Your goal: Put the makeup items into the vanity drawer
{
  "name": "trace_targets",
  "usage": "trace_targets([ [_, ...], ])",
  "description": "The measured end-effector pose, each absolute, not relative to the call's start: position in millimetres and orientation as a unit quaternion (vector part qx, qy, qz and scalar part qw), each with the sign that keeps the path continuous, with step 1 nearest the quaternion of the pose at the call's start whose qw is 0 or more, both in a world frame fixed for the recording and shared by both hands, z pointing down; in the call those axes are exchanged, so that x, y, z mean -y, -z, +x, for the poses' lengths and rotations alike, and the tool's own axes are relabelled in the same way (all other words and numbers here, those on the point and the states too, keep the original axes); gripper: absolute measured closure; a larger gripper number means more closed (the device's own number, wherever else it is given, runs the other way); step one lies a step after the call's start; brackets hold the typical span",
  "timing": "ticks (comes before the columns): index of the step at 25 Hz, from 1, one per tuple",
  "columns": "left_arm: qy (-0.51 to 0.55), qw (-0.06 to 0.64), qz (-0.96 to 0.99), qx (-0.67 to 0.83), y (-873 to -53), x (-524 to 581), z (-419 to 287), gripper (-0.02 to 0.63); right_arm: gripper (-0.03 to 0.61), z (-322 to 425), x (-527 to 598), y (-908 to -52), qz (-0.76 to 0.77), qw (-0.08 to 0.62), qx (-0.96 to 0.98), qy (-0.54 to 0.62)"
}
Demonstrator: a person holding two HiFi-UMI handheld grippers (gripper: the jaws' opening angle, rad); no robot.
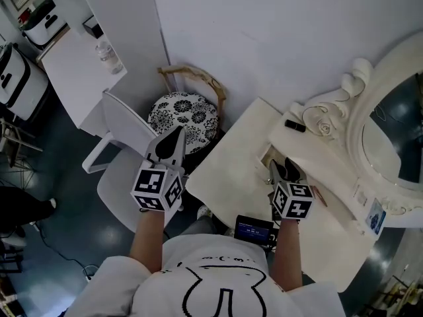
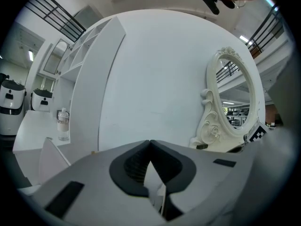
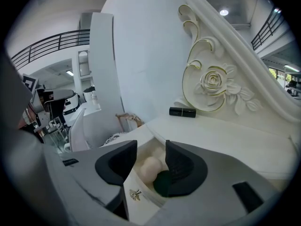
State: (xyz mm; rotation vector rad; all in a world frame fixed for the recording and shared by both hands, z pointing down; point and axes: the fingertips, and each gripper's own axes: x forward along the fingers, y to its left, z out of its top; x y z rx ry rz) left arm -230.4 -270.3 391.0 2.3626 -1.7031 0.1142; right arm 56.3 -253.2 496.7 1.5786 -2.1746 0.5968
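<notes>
The right hand-held gripper (image 3: pixel 150 147) was held open and empty just above the open drawer (image 3: pixel 142 204), with a pale sponge (image 3: pixel 149 168) and a dark round item (image 3: pixel 162 183) seen below, between its jaws. A black lipstick (image 3: pixel 182 111) was seen lying beyond it on the worktop (image 3: pixel 225 140). The left hand-held gripper (image 2: pixel 149 142) was held closed on nothing.

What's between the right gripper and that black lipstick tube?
The open drawer holding a pale sponge and a dark one, then bare vanity top, per the right gripper view.
</notes>
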Motion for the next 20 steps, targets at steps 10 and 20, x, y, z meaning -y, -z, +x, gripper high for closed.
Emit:
trace_targets([
  [10,-0.036,0.119,0.835,0.536,-394.9,286.0,-203.0,0.600,0.407,75.9,242.3,-488.3,0.595,0.186,0.754,-0.206],
  [20,-0.039,0.119,0.850,0.511,-395.5,272.2,-138.6,0.600,0.407,139.2,203.8,-489.9,0.614,0.188,0.738,-0.210],
])
